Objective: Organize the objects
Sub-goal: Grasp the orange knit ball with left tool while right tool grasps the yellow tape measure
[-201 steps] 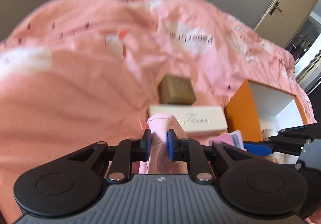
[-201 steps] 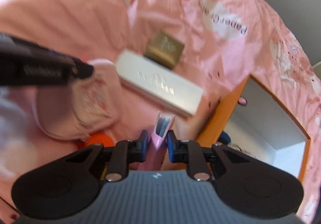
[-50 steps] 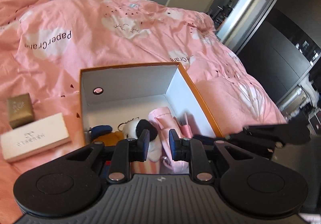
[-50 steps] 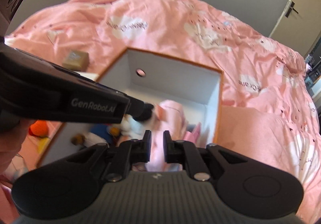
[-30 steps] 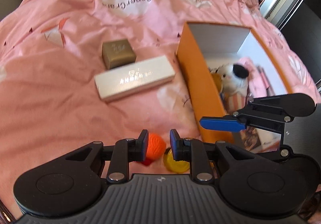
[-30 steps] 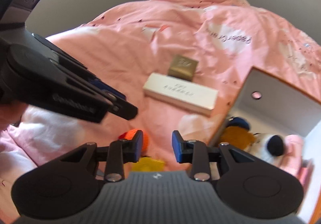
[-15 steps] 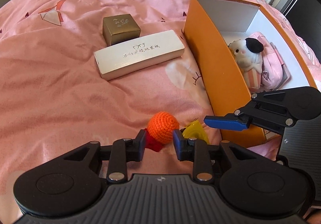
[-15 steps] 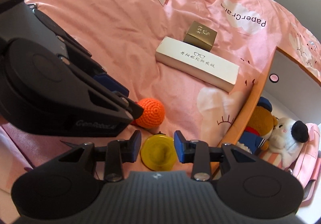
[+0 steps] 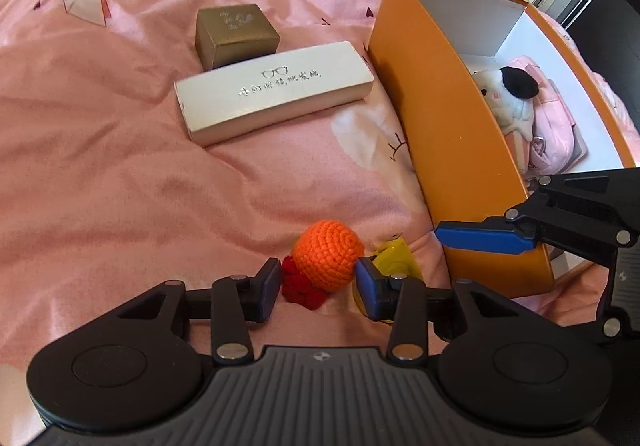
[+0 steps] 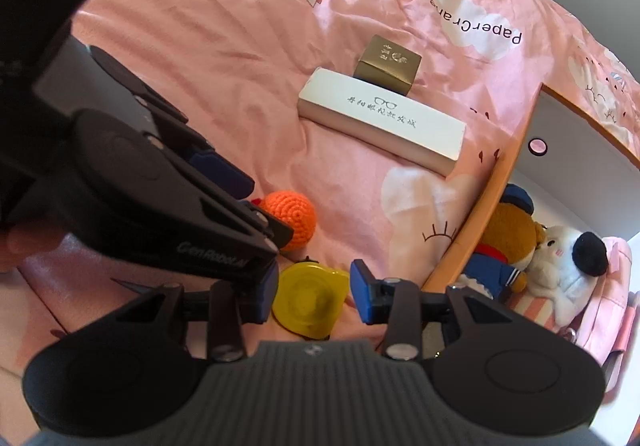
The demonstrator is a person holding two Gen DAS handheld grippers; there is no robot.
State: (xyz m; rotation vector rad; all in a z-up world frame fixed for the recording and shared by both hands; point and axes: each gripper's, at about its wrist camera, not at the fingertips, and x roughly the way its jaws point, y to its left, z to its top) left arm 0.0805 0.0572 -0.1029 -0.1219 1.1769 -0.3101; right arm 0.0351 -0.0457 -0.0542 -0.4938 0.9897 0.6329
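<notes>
1. Spread under everything: a pink duvet (image 9: 120, 174) with white clouds and printed lettering.
2. Left gripper (image 9: 317, 284): jaws opening, set either side of an orange crochet ball (image 9: 329, 260) with a red crochet piece (image 9: 298, 286) attached; right pad right beside the ball, left pad clear of it, no squeeze visible.
3. Right gripper (image 10: 315, 292): jaws opening, straddling a flat yellow disc (image 10: 308, 298) lying on the duvet; pads apart from its edges.
4. Ball and disc side by side on the duvet, just outside the near end of an orange box (image 9: 452, 118).
5. Inside the box, white-lined: a white plush toy (image 10: 568, 266) with a black ear, a brown plush bear (image 10: 508, 242) in blue clothes, and a pink pouch (image 9: 556, 134) against the far side.
6. Farther up the duvet, left of the box: a long white glasses case (image 9: 276, 90) with a printed spectacles mark, and a small gold box (image 9: 236, 34) touching its far side.
7. In the right wrist view, a fingertip (image 10: 24, 242) of the person's hand visible at the left edge behind the left gripper.
</notes>
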